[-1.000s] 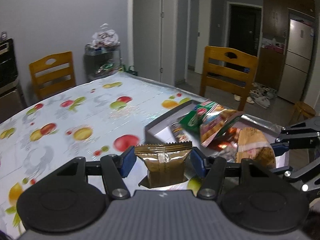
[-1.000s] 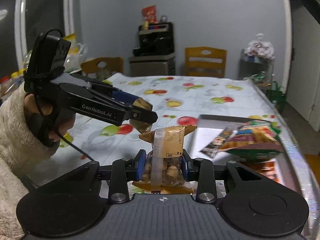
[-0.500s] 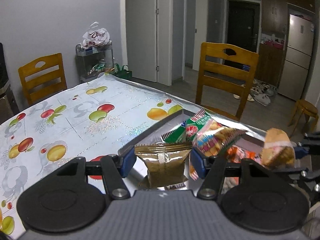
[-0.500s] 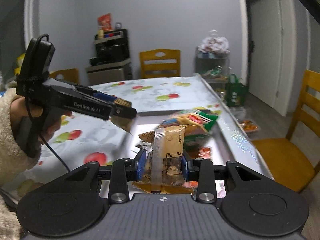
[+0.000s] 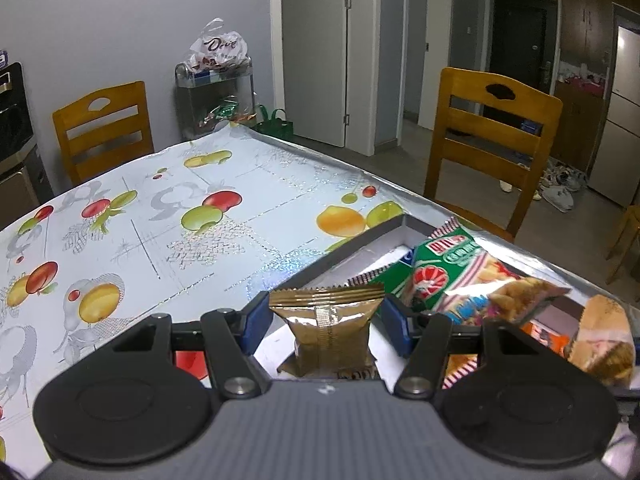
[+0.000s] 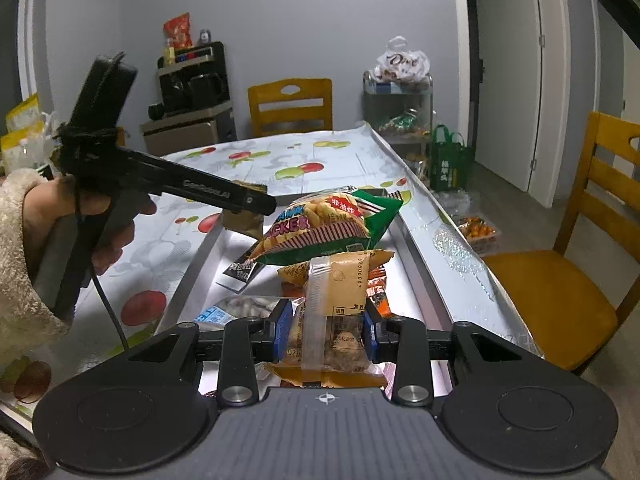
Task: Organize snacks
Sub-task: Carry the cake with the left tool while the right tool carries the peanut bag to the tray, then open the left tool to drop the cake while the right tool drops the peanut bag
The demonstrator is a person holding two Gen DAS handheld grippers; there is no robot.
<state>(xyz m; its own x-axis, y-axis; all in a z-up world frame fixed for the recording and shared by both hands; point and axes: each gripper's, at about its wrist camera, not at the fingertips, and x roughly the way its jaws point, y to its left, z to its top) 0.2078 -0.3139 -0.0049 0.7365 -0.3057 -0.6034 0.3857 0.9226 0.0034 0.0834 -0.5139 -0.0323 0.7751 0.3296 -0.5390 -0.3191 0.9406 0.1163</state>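
Both crinkly foil packets (image 5: pixel 329 328) (image 6: pixel 331 312) now over tray (image 6: pixel 188 280)

Home dining room: fruit-print table (image 5: pixel 168 216), wooden chairs (image 5: pixel 490 136), probably fridge (image 5: pixel 618 120) beyond doorway.

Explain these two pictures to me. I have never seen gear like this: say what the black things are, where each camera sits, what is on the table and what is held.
No robot here: a person holds a handheld two-finger gripper in each hand, with a camera on each looking along its fingers. One picture is from the left gripper, clamped on a gold foil packet. The other is from the right gripper, clamped on a tan snack packet; it also shows the left gripper from the side. Both are over a grey tray of snack bags, including a green cracker bag, on a fruit-print tablecloth.
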